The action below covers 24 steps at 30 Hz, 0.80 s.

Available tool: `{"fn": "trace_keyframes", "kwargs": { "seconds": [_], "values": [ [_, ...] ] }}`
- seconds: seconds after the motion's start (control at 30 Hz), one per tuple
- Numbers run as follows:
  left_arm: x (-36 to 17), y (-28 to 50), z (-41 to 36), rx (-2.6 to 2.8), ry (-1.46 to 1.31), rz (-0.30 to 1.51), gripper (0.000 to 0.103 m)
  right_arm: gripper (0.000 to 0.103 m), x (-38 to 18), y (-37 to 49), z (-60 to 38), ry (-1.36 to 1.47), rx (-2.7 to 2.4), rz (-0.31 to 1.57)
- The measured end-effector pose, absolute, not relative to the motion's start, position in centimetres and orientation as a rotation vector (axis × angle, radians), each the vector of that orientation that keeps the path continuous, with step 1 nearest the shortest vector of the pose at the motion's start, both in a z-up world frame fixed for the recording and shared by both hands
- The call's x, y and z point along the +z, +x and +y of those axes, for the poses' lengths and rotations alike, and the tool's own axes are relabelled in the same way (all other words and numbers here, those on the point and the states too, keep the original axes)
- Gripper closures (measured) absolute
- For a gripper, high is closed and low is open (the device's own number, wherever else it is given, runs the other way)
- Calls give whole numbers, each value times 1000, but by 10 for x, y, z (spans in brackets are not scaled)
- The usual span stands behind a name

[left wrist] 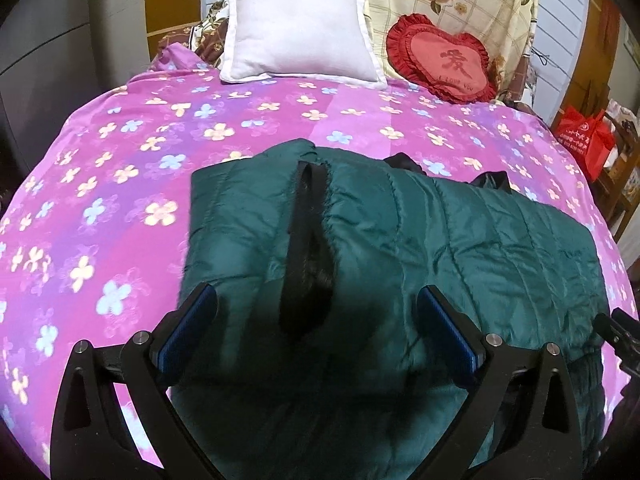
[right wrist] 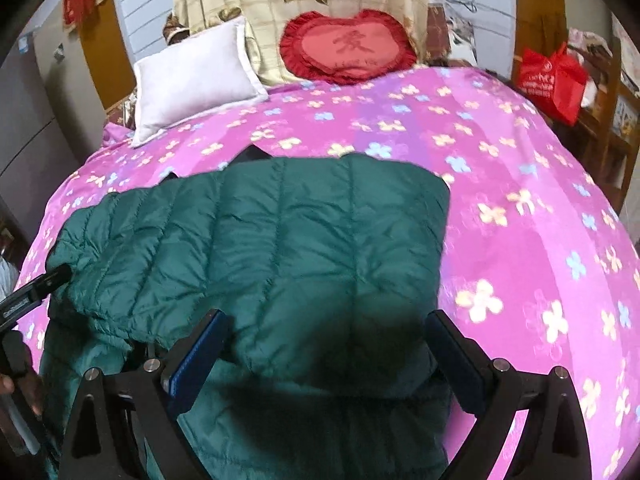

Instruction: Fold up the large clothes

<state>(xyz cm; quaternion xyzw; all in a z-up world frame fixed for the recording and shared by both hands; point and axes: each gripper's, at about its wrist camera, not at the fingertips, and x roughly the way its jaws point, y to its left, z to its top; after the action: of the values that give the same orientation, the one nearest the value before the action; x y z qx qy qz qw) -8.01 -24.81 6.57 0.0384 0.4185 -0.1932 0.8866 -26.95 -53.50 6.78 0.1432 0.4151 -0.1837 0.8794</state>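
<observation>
Left wrist view: both grippers held spread over a partly folded green jacket.

The left gripper [left wrist: 316, 300] is seen with jaws apart and nothing clamped, the jacket [left wrist: 400, 232] directly ahead and beneath, its black fur-trimmed hood [left wrist: 306, 248] running straight away between the fingers. The right gripper [right wrist: 326, 328], likewise spread and empty, is held over the opposite end. The jacket's long axis is judged to lie across both grippers, on the flowered bedspread [left wrist: 120, 160].
</observation>
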Motion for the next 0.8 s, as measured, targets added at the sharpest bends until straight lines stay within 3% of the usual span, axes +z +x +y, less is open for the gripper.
{"fn": "trace_keyframes", "kwargs": {
  "seconds": [0.8],
  "values": [
    [56, -163, -193, -428, 152, 932, 2, 5, 62, -353, -514, 277, -403, 922]
  ]
}}
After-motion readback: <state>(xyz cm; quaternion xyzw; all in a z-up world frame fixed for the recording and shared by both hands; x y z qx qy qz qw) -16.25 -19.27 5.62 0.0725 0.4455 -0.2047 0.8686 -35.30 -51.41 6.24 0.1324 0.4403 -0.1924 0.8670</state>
